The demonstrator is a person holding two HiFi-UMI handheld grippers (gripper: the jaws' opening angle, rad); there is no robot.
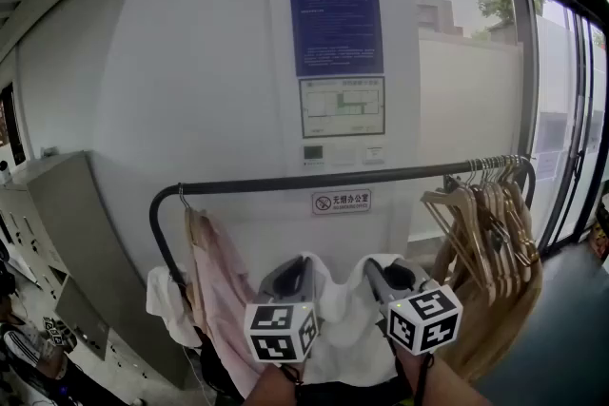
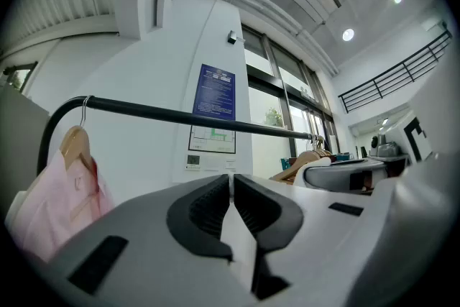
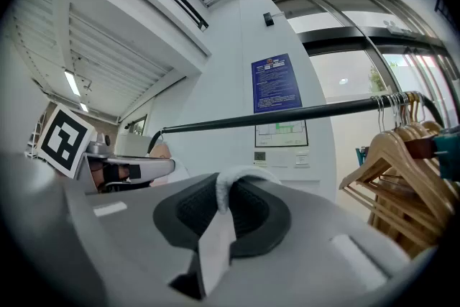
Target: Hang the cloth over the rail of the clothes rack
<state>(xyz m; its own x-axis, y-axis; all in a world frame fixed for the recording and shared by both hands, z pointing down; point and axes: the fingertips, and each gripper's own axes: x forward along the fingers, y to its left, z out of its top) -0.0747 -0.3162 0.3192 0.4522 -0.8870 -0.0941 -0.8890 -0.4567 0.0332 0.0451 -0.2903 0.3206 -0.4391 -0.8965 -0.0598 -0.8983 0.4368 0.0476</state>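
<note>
My left gripper point(image 1: 291, 275) and right gripper point(image 1: 384, 277) pinch the white cloth point(image 1: 343, 330) at its edge, the rail point(image 1: 381, 177) above them. It seems soft and light; edge holds suit it.

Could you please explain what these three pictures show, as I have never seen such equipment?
No robot: a person holds a two-jaw gripper in each hand. One picture comes from a camera on the person's head; the other two from cameras riding on the grippers. The left gripper and the right gripper are each shut on a white cloth, below the rack's black rail. A pink garment hangs at the rail's left, wooden hangers at its right.
</note>
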